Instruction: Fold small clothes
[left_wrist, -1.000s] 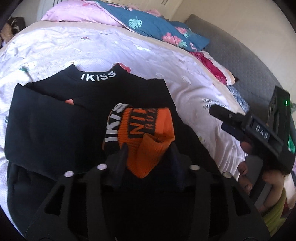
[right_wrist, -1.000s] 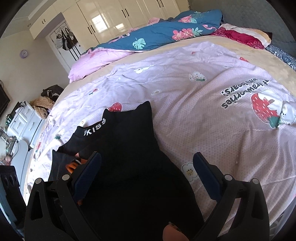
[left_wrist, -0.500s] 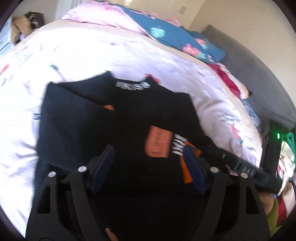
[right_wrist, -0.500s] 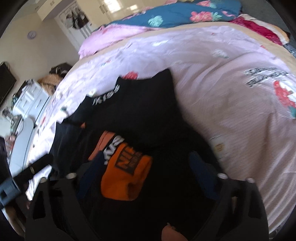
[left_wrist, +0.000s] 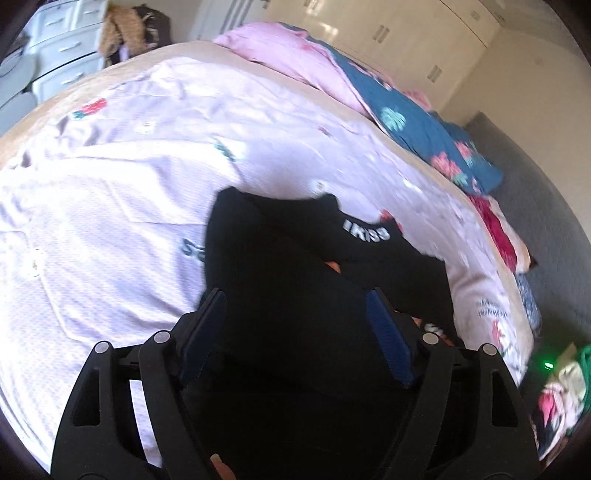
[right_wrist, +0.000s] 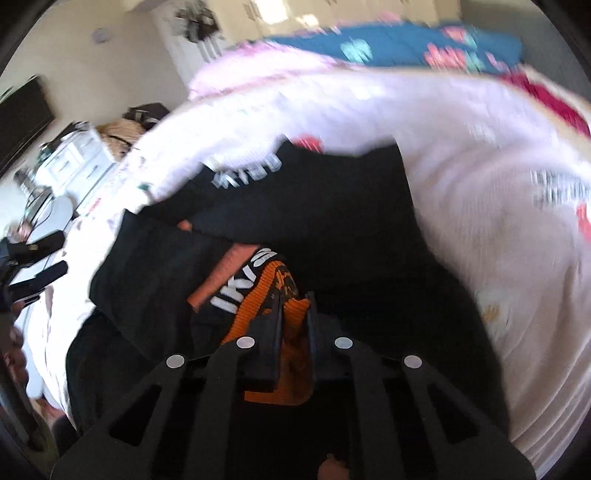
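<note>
Item one: black garment (left_wrist: 295, 288), lying on the pale pink bedsheet (left_wrist: 110, 221) of the bed. We read white collar lettering at its 1 o'clock edge in the left wrist view; in the right wrist view the same lettering is smeared by blur and unreadable. Its near end passes under the gripper frames, so we cannot see its full outline.

Item two: orange cuff (right_wrist: 291, 325), ribbed, with a black band of white letters beside it, only partly legible.

Item three: right gripper (right_wrist: 293, 321), clamped on the orange cuff, which bulges out between and below the fingers.

Item four: left gripper (left_wrist: 295, 332), jaws spread wide over the black garment, blue pads clear of the cloth, nothing between them. In the right wrist view we catch it at 9 o'clock, cut off by the rim.

Item five: blue floral quilt (left_wrist: 424, 133) and pink pillow (left_wrist: 291, 55) at the far side of the bed, toward 1 o'clock.

Item six: a clothes heap at 4 o'clock in the left view, too small to sort.
</note>
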